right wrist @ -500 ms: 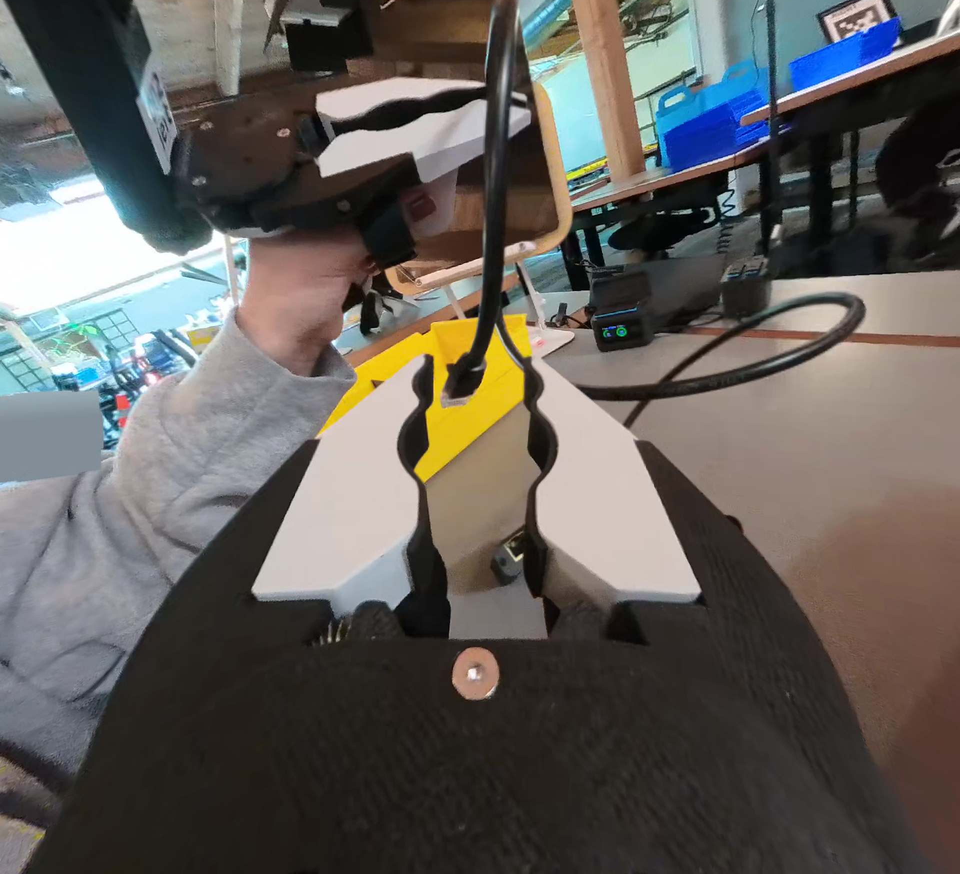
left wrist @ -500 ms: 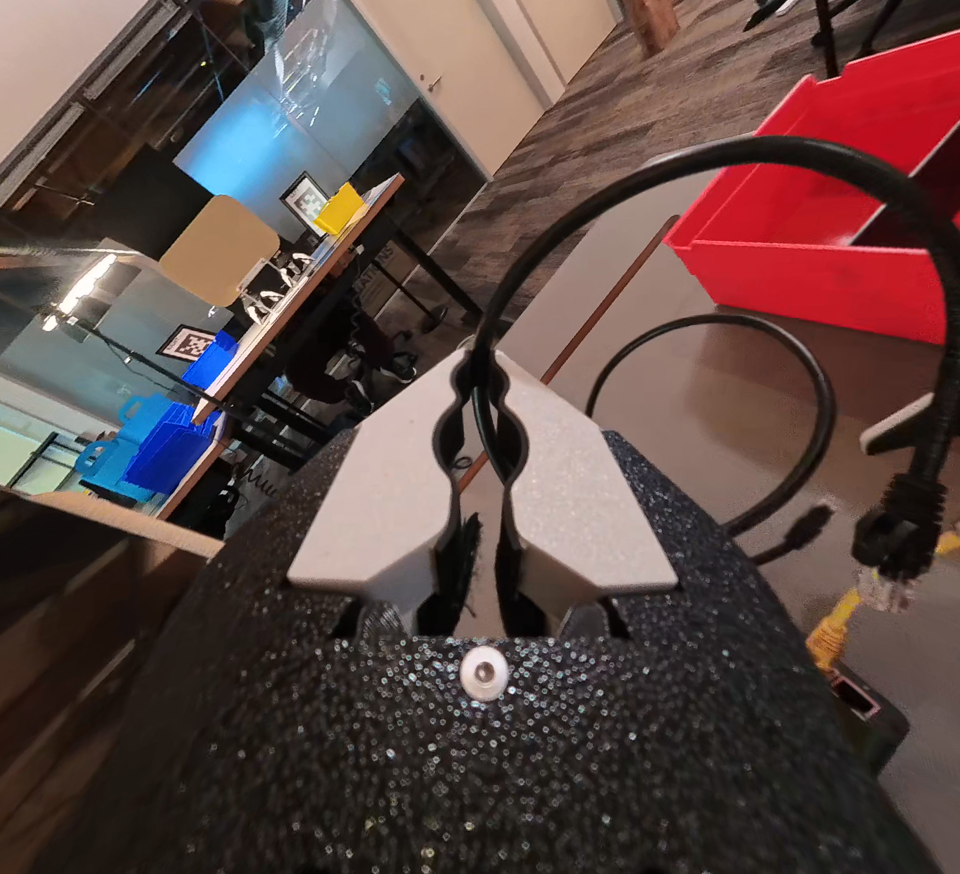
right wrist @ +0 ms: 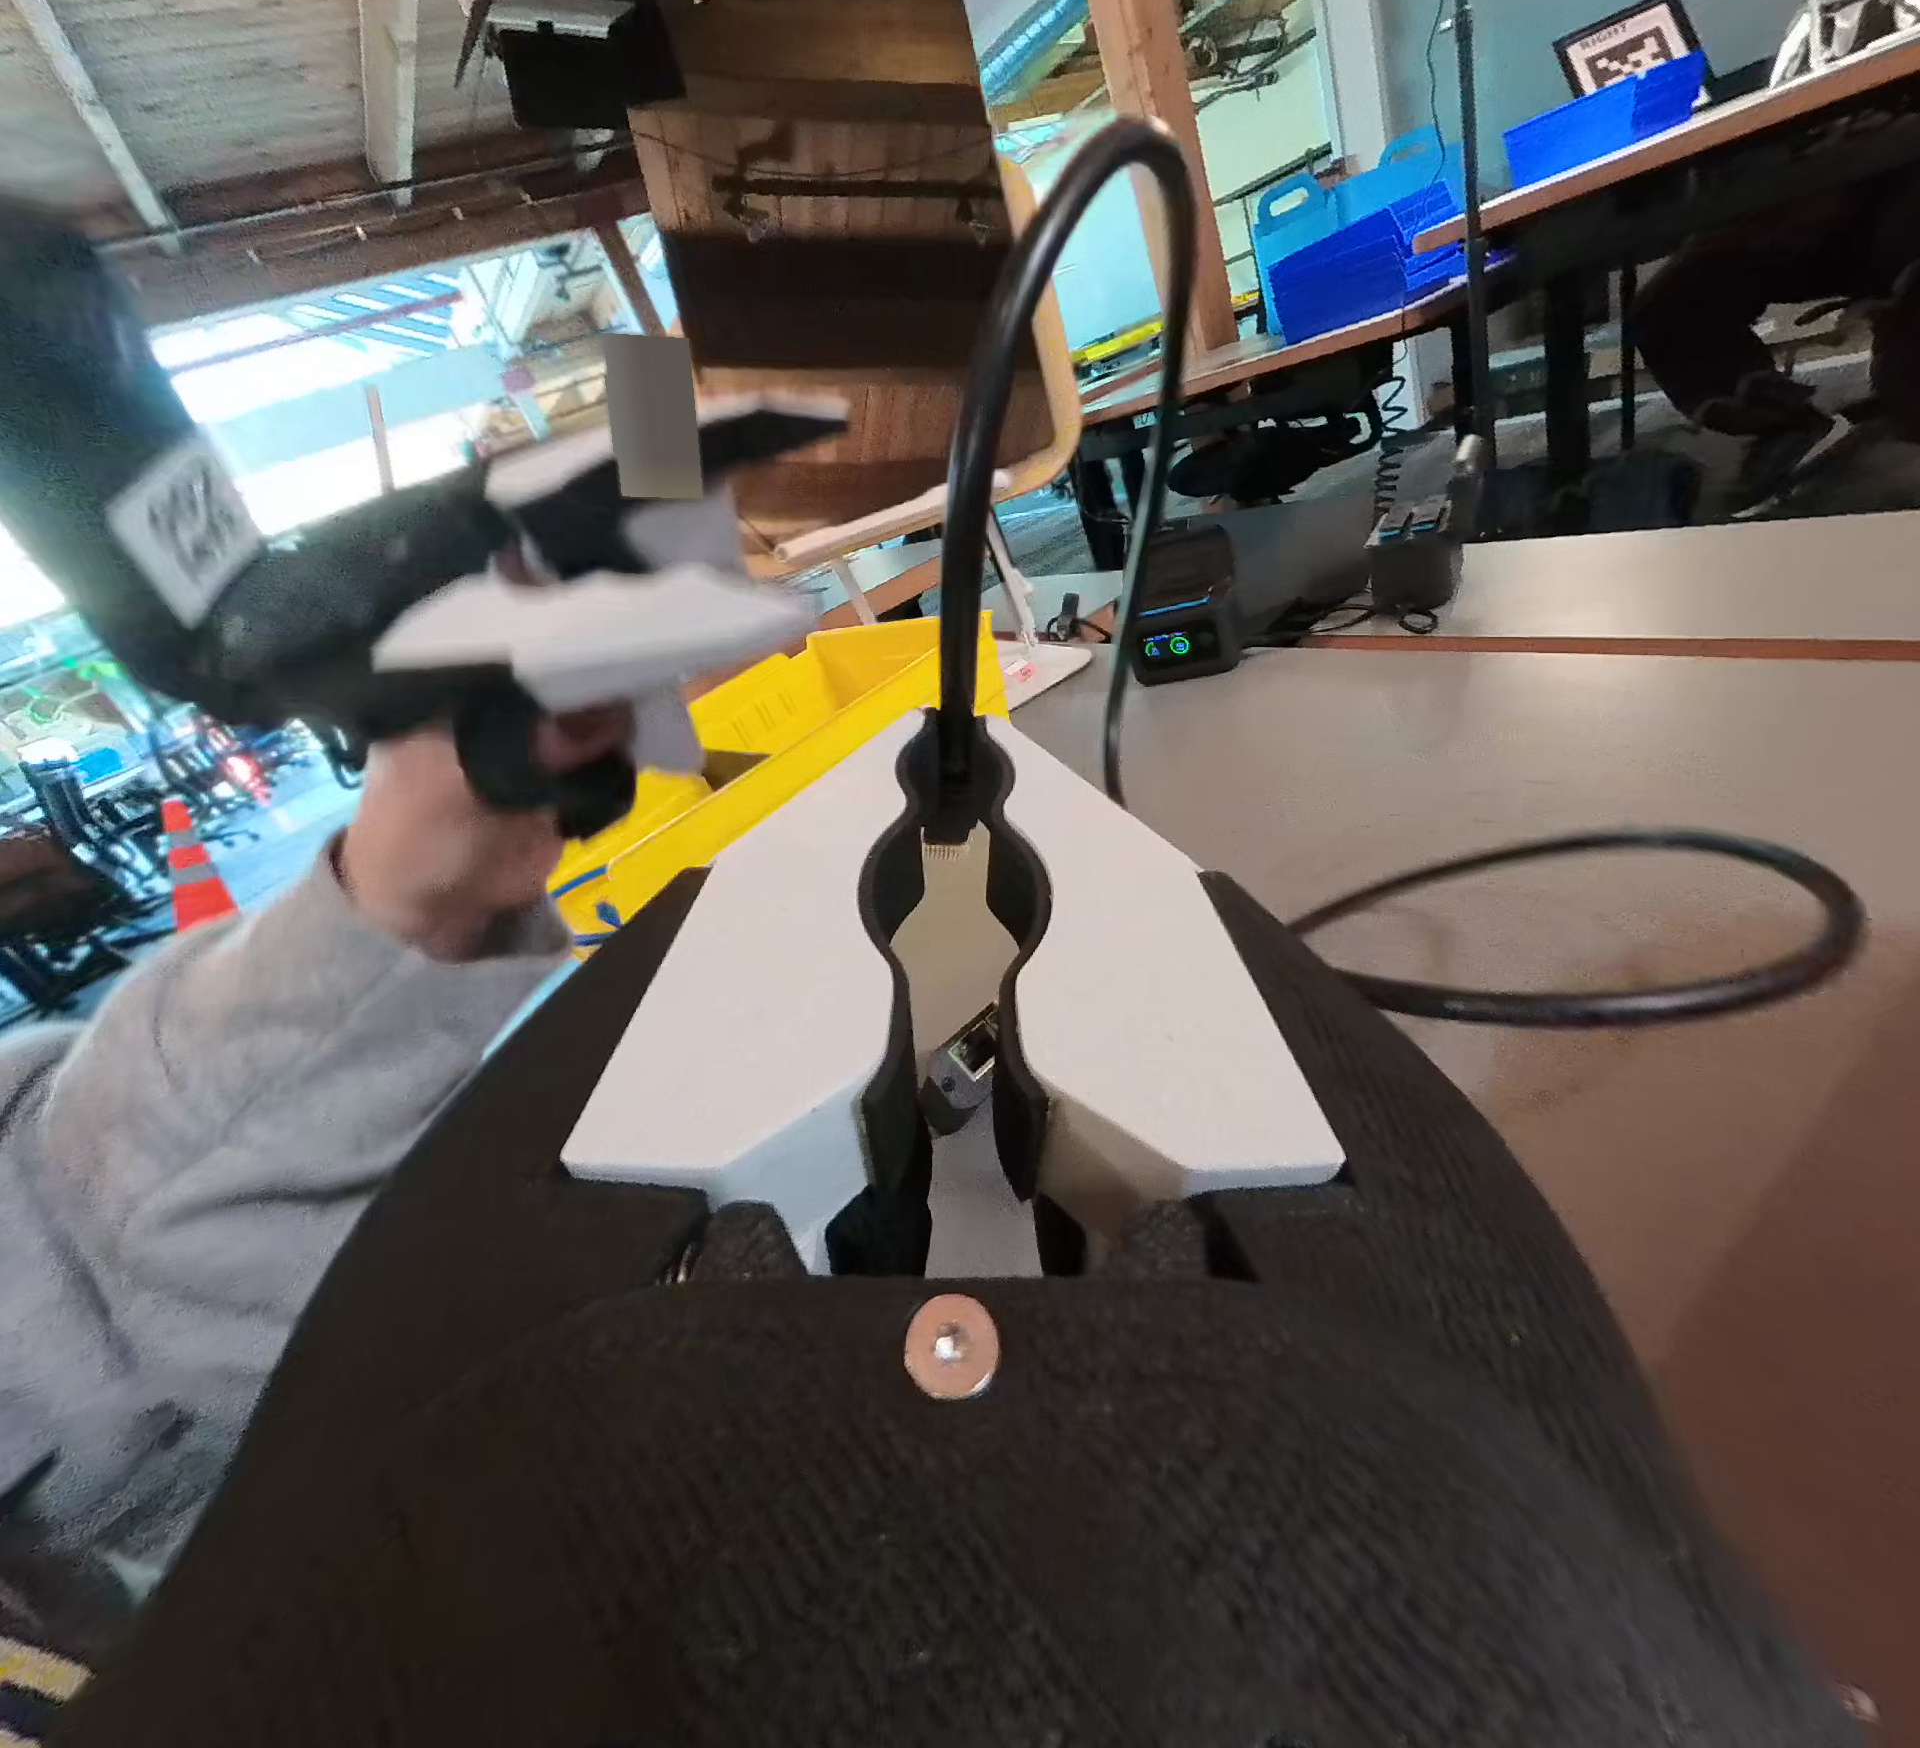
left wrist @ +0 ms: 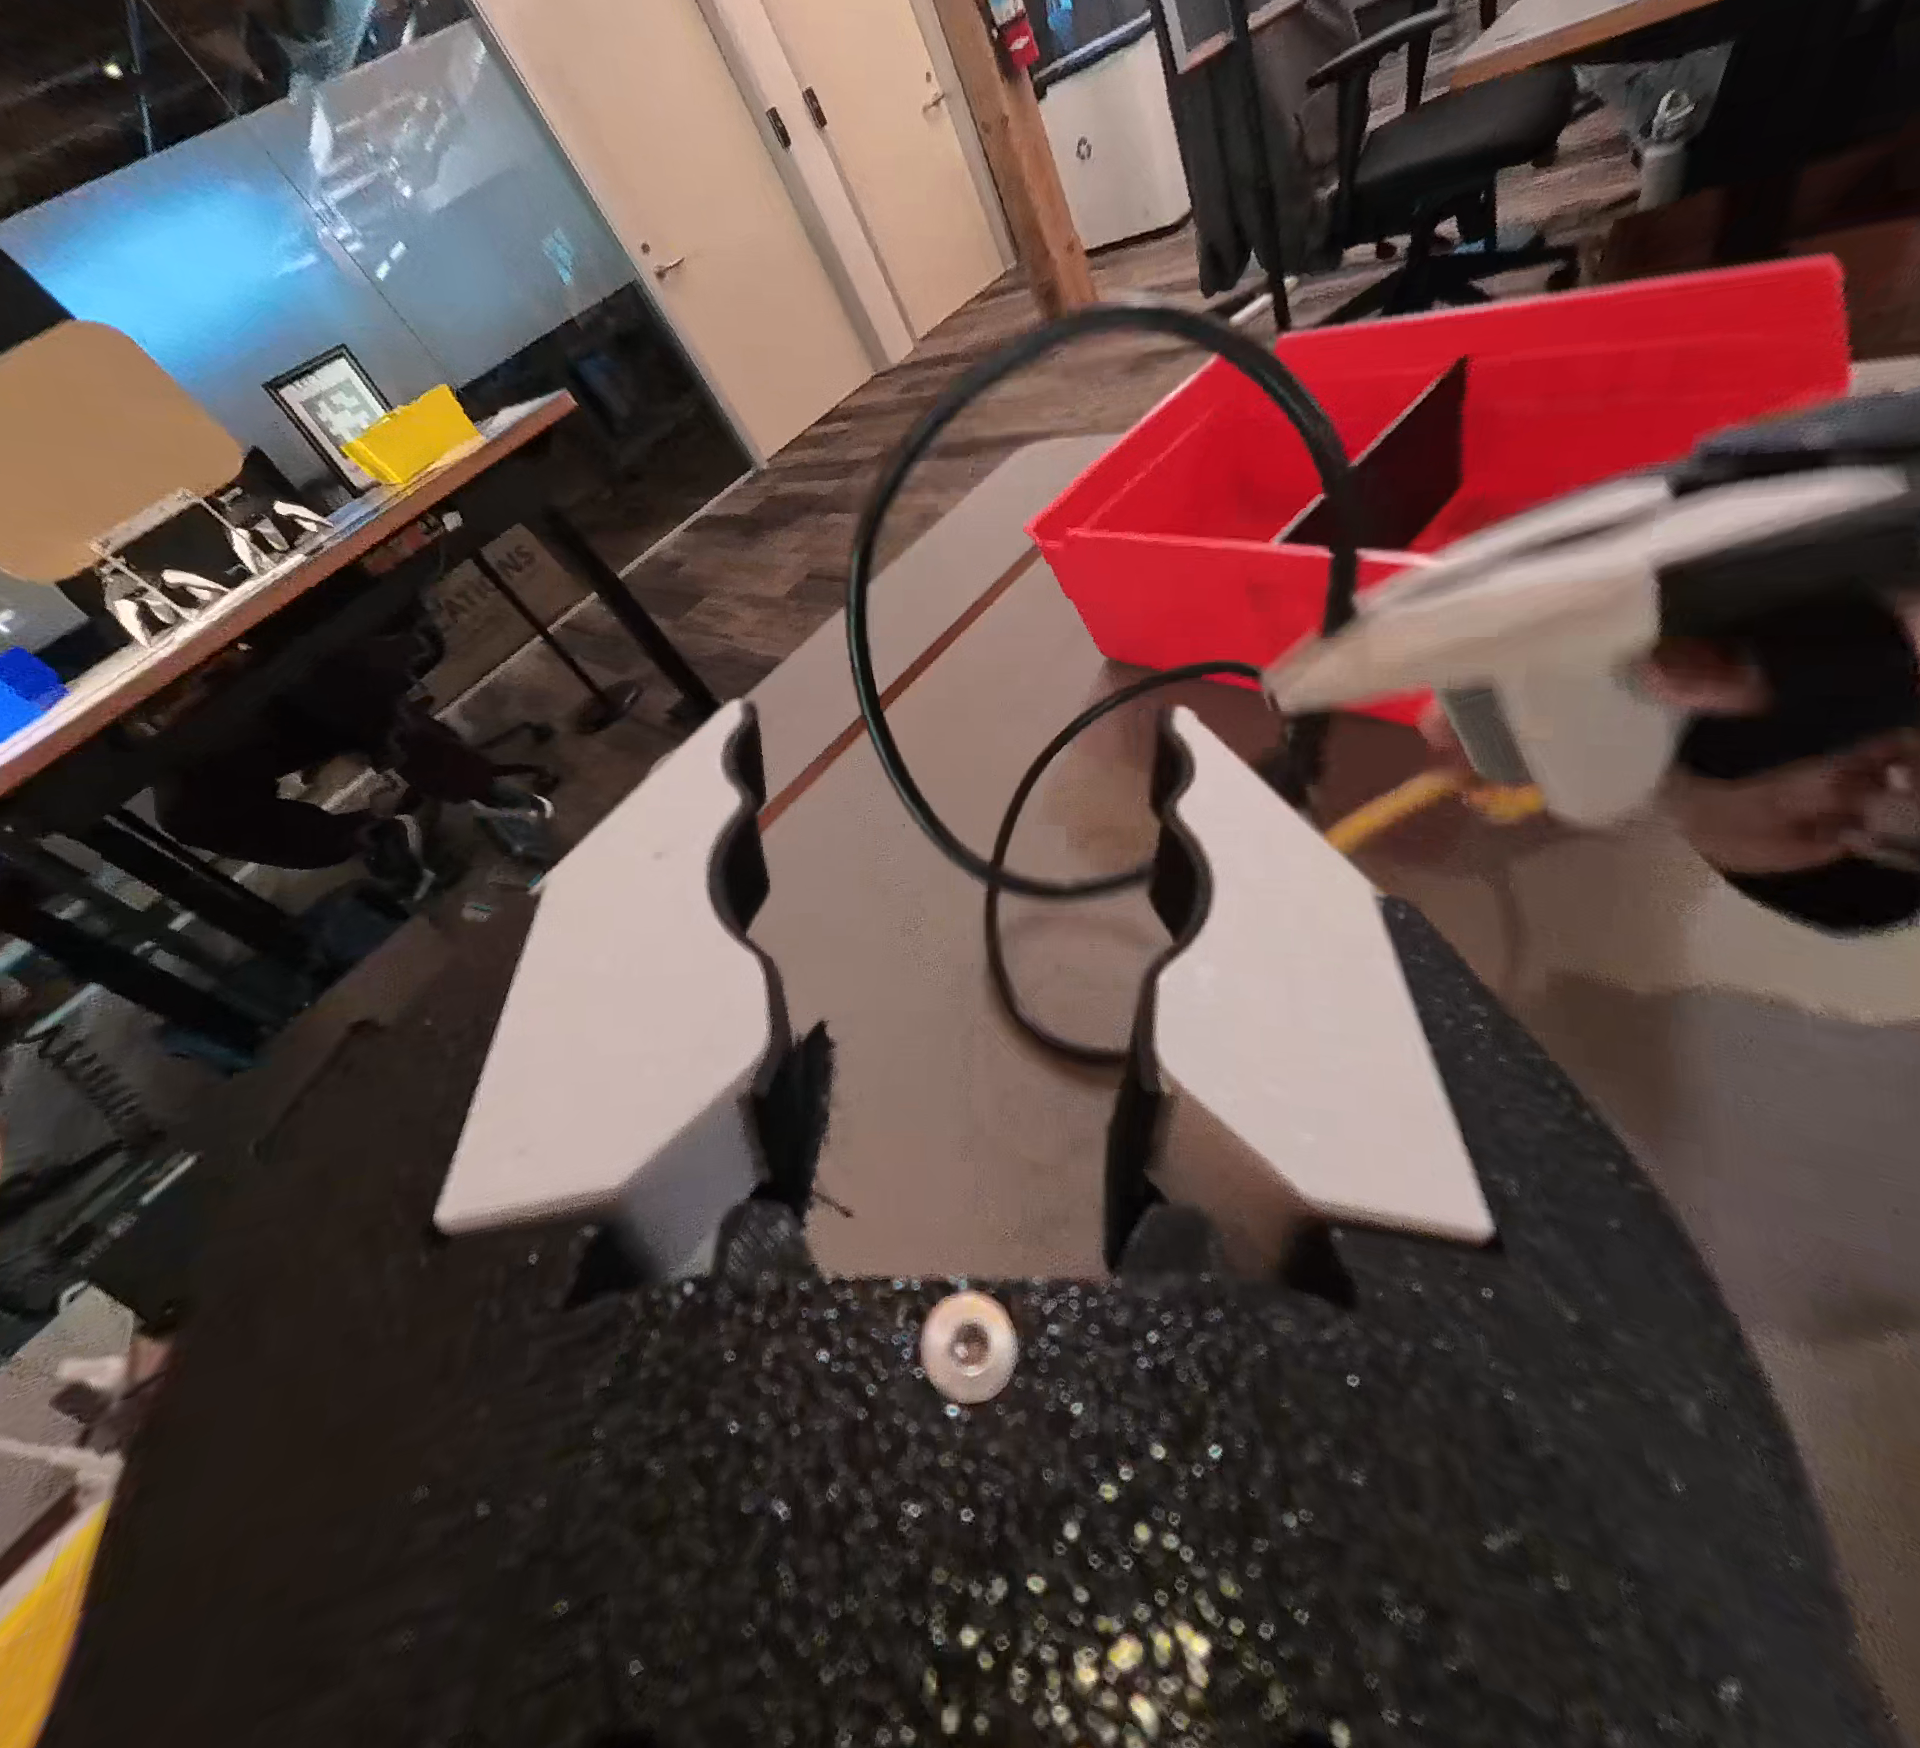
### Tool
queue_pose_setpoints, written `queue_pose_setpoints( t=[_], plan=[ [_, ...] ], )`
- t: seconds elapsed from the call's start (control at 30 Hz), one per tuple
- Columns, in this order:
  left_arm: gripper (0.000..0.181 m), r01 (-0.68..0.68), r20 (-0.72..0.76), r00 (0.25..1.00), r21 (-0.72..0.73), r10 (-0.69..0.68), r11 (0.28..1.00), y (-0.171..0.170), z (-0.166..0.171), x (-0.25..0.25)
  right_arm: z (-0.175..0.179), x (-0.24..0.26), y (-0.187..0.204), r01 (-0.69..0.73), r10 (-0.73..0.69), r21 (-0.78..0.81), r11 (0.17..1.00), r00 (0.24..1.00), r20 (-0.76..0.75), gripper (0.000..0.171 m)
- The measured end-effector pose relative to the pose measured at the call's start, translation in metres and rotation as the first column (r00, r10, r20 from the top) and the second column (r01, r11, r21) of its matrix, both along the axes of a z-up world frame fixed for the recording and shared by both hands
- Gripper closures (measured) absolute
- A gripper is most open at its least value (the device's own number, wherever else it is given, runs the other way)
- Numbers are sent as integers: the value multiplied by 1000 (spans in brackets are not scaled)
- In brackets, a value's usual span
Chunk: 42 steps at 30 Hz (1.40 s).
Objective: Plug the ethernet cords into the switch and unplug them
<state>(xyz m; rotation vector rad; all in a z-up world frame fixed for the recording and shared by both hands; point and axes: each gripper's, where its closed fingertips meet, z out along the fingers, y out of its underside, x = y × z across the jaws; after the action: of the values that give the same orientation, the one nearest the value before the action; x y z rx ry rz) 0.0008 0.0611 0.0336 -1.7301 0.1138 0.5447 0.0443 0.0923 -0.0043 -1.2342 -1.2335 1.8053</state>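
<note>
The right claw (right wrist: 954, 799) is closed on the black cord (right wrist: 971, 410) just behind its plug (right wrist: 948, 851). The clear plug tip points back toward the camera, at mid-frame in the right wrist view. Below it, seen through the gap between the fingers, a dark grey switch (right wrist: 961, 1070) lies on the counter (right wrist: 1455, 763) with an empty port facing up. This cord is therefore not yet plugged in, and the insertion looks like the next step. A yellow cord (left wrist: 1392, 810) shows at the right of the left wrist view; whether it sits in a port cannot be told. The unplugging is presumably all still to do.

The left claw (left wrist: 961, 825) stands wide open and empty, with the cord's loops (left wrist: 1039, 607) beyond it over the counter and a red bin (left wrist: 1195, 576) at upper right.

Half a second earlier the left claw was pinched on the cord; now it has let go and drawn away to the left. The right claw was open then, with the plug hanging between its tips; it has now shut on it, so the cord has passed from left to right.
</note>
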Motion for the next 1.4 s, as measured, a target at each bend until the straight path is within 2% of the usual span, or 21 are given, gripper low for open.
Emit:
queue_pose_setpoints(
  t=[0.03, 0.1, 0.23, 0.3, 0.47, 0.5, 0.63, 0.77, 0.83, 1.0, 1.1, 1.27, 1.4],
  plan=[
    [109, -7, -31, 999, 4, 7, 1000, -7, -15, 3, -1, 0, 1, -2, 2, -9, 1000, 1000, 2, 169],
    [109, -66, -108, 992, -20, 64, 998, -22, -48, 2, -1, -1, 1, -12, 12, -13, 1000, 1000, -1, 168],
    [97, -116, -31, 993, -208, 112, 971, -29, -127, 11, 1, -1, 2, -4, 4, -10, 1000, 1000, -25, 169],
    [89, -136, 9, 990, -268, 144, 954, -28, -151, 15, 3, -2, 2, 1, -1, -7, 1000, 999, -35, 169],
    [93, -268, 29, 951, -411, 306, 871, -31, -194, 0, 4, -1, 1, -2, 1, -9, 1000, 999, -52, 169],
    [108, -301, 24, 941, -391, 336, 870, -31, -193, -6, 4, 0, 1, -2, 2, -9, 1000, 999, -53, 169],
    [117, -311, 44, 934, -384, 353, 869, -31, -194, -15, 3, 0, 1, -1, 0, -6, 1000, 998, -57, 169],
    [140, -256, 112, 941, -386, 321, 886, -30, -199, -13, 4, 2, 0, 13, -12, 6, 1000, 997, -81, 169],
    [144, -267, 111, 938, -377, 329, 887, -32, -198, -17, 14, 8, -5, 33, -29, 28, 999, 991, -128, 169],
    [158, -263, 150, 934, -331, 325, 906, -36, -188, -21, 24, 20, -51, 29, 9, 171, 985, 976, -216, 169],
    [160, -219, 224, 927, -328, 300, 919, -38, -186, -19, 0, 10, -74, 3, 34, 237, 972, 988, -153, 169],
    [160, -176, 355, 893, -292, 278, 940, -45, -182, -16, -22, -16, -60, 94, -82, 333, 938, 995, -49, 169],
    [160, -164, 369, 891, -279, 263, 946, -46, -182, -10, -36, -29, -57, 89, -103, 345, 934, 994, 21, 168]
  ],
)
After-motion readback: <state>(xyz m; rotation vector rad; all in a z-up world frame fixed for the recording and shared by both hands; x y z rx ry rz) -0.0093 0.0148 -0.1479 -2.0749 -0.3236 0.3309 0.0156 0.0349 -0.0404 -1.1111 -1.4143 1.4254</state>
